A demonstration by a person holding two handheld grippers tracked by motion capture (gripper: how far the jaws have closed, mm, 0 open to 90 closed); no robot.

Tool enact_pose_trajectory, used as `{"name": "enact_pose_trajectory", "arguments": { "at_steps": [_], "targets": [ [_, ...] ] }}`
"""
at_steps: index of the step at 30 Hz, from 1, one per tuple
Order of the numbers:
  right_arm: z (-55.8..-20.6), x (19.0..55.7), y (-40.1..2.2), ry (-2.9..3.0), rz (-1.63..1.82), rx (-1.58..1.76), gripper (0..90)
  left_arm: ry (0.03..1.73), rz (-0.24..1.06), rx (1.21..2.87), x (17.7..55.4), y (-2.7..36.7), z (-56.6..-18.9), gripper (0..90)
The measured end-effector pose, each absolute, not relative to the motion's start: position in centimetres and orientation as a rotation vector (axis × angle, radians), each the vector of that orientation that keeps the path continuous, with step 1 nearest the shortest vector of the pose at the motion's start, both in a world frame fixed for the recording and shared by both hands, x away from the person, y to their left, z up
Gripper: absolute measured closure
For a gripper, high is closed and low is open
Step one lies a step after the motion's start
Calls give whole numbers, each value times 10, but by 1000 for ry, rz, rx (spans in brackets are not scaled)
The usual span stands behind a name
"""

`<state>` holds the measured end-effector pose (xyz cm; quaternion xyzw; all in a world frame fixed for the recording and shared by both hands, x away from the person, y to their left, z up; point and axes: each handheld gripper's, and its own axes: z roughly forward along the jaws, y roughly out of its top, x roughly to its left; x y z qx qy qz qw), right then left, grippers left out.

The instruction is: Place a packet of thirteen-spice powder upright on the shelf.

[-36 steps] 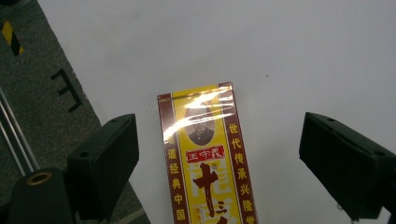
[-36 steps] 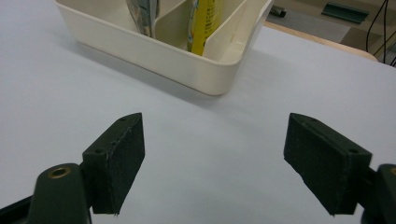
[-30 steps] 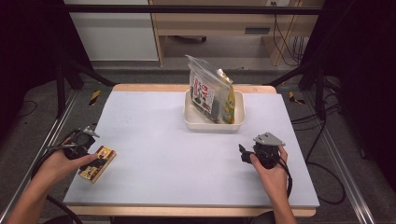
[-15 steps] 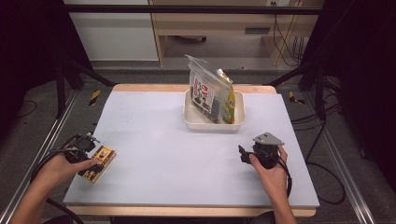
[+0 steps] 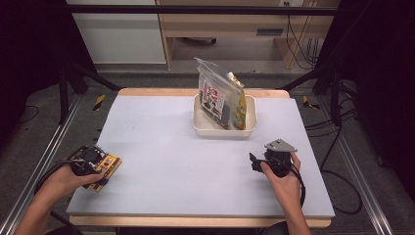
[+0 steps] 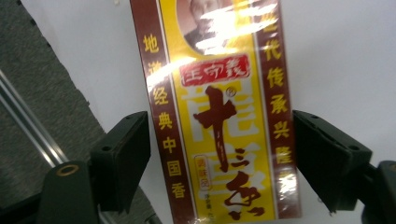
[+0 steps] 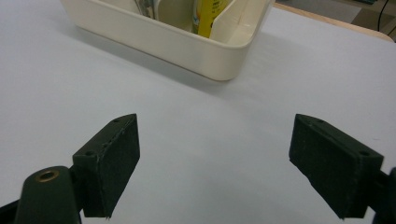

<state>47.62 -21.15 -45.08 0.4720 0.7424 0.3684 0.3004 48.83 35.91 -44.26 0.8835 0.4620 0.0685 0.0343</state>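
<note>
1. The pale grey table (image 5: 195, 161) carries a cream plastic bin (image 5: 203, 128) at its far middle, already holding upright snack bags, one clear with a printed label (image 5: 215, 95) and one yellow (image 5: 240, 105).
2. By my reading that packing is partly done; one item is left outside the bin.
3. That item, a flat yellow and dark red packet with Chinese lettering (image 6: 224, 121), lies on the table's near left corner, well apart from the bin.
4. The left gripper (image 6: 219, 158) straddles the packet, jaws spread on either side and not yet pinching it.
5. The right gripper (image 7: 215, 163) hovers empty and wide apart, near the bin's front.
</note>
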Motion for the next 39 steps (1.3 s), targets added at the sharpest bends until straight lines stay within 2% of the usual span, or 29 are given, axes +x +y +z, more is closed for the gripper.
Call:
{"name": "enact_pose_trajectory", "arguments": {
  "at_steps": [2, 7, 11, 20, 39],
  "targets": [
    [-451, 476, -211, 1972, 977, 1248, 166, 1412, 183, 2703, 487, 361, -443, 255],
    [-451, 476, -210, 1971, 980, 1257, 165, 1361, 244, 2696, 482, 359, -440, 297],
    [-451, 476, -209, 1976, 976, 1251, 165, 1333, 272, 2720, 482, 355, -439, 304],
    [-452, 477, -209, 1974, 980, 1258, 164, 1261, 360, 2659, 485, 345, -427, 314],
    [-452, 481, -202, 1997, 995, 1268, 140, 941, 383, 2659, 510, 250, -420, 317]
  ]
}}
